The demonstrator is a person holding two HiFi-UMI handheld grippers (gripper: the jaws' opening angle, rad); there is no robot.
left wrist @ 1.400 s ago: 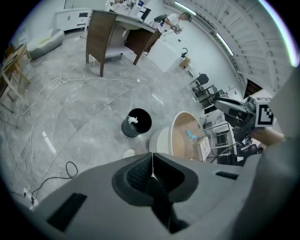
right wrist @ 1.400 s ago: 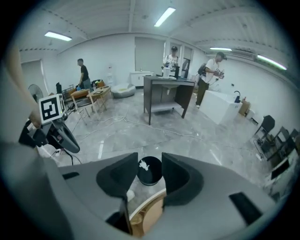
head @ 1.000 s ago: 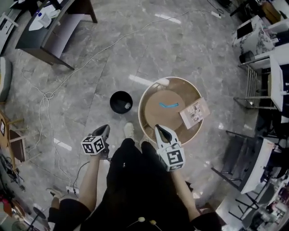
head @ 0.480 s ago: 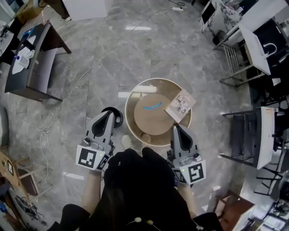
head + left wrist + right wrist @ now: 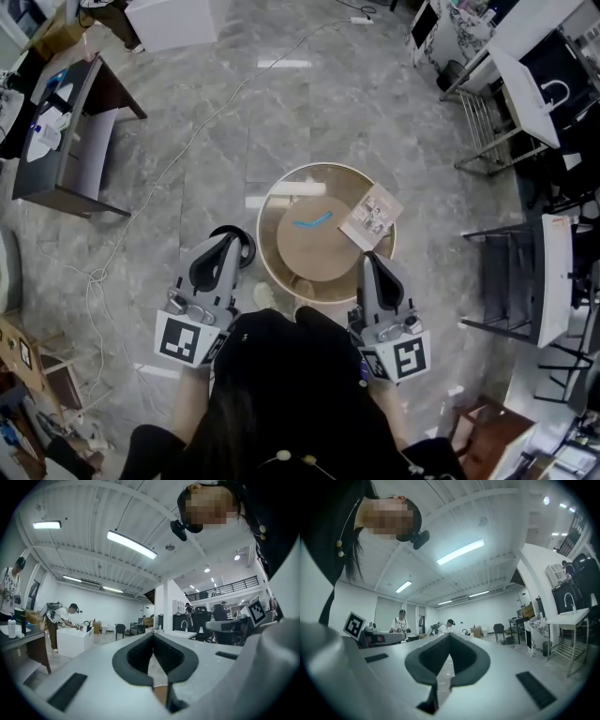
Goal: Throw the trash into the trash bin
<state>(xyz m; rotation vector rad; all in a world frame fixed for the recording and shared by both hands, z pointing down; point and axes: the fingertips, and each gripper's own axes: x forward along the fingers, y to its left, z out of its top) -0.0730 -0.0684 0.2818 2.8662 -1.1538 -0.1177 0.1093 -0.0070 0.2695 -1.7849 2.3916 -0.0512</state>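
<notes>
A round wooden table (image 5: 281, 246) stands in front of me in the head view. On it lie a blue strip of trash (image 5: 310, 221) and a printed card (image 5: 371, 216). The black trash bin (image 5: 247, 247) sits on the floor left of the table, mostly hidden behind my left gripper (image 5: 228, 242). My right gripper (image 5: 368, 260) hovers over the table's near rim. Both grippers are held up level with nothing in them. In the left gripper view the left gripper (image 5: 153, 637) has its tips together, and the right gripper (image 5: 449, 637) looks the same in its own view.
A dark desk (image 5: 66, 141) stands at the far left and a white cable (image 5: 178, 159) runs across the marble floor. Metal racks and a chair (image 5: 511, 281) crowd the right side. Several people stand at benches far off in both gripper views.
Both grippers have risen towards the head camera and now look larger. The left one now covers the trash bin. The view has shifted, so the table sits more central.
</notes>
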